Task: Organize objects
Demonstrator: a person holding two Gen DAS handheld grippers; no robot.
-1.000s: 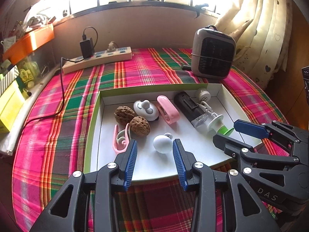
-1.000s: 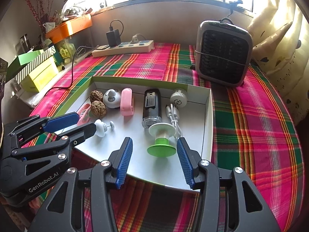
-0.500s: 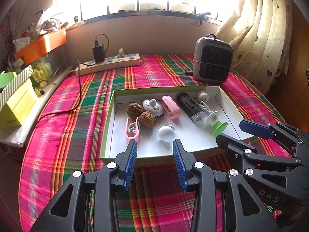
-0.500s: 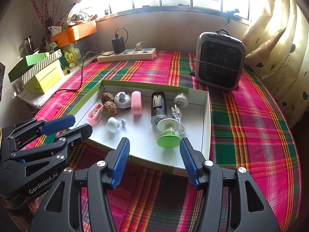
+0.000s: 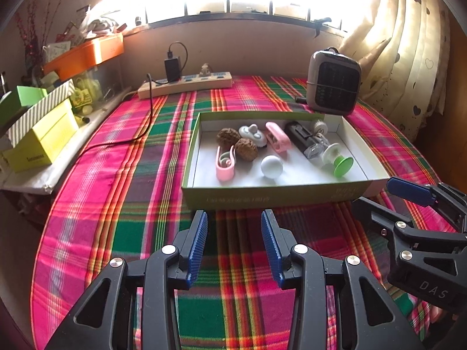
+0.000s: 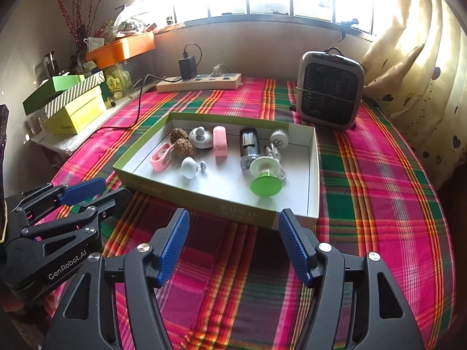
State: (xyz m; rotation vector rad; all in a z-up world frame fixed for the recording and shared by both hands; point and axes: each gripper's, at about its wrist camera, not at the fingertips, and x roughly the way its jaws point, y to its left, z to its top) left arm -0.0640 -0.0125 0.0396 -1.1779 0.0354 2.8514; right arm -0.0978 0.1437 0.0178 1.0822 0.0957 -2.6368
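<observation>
Plaid red-and-green cloth (image 6: 364,175) covers the tabletop; shallow green-walled cardboard tray (image 6: 313,175) holds small items. Left gripper (image 5: 234,243) fingers part-open, empty; right gripper (image 6: 233,245) fingers opening, empty.

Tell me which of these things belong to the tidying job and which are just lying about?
Part of the job:
- box
- two walnuts
- white knob
- pink clip
- green suction cup
- pink case

Just lying about:
- heater
- power strip
- yellow boxes
- curtain

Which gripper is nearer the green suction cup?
Right. The right gripper sits just before the green suction cup, jaws opening, empty; the left gripper lines up left of it.
</observation>
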